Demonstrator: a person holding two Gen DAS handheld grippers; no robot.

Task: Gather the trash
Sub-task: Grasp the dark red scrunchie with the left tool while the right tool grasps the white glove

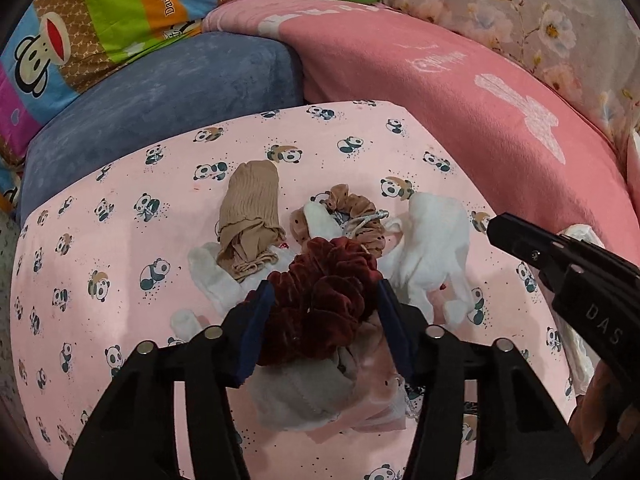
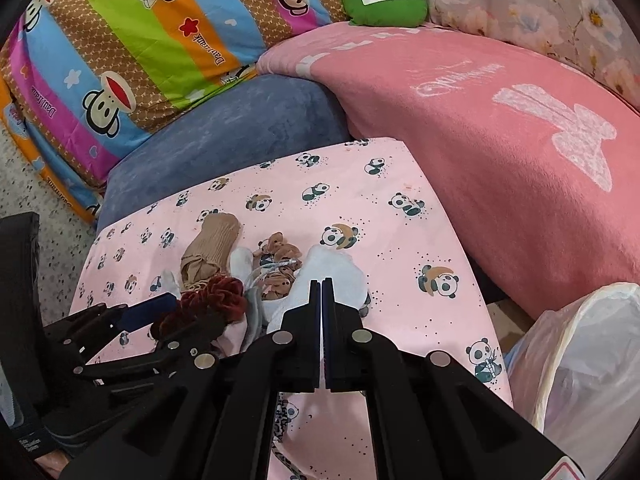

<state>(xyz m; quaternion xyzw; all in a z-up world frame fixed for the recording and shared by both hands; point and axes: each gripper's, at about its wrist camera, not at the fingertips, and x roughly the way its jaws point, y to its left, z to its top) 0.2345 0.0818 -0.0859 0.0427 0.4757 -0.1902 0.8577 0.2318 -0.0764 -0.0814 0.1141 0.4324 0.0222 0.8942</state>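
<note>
A pile of small soft items lies on the pink panda-print sheet (image 1: pixel 120 240): a dark red velvet scrunchie (image 1: pixel 324 304), a tan dotted scrunchie (image 1: pixel 352 208), a beige stocking (image 1: pixel 248 216) and white cloth pieces (image 1: pixel 432 248). My left gripper (image 1: pixel 323 288) stands open, its blue pads on either side of the red scrunchie (image 2: pixel 216 296), which rests on the pile. My right gripper (image 2: pixel 322 282) is shut, tips just above the white cloth (image 2: pixel 336 272); I see nothing held in it. In the left wrist view the right gripper (image 1: pixel 494 226) hangs to the right of the pile.
A white bin bag (image 2: pixel 580 360) stands open at the lower right, beside the sheet. Behind the sheet are a blue cushion (image 1: pixel 160 100), a pink blanket (image 1: pixel 440 100), a striped monkey-print quilt (image 2: pixel 120 60) and a green plush (image 2: pixel 384 0).
</note>
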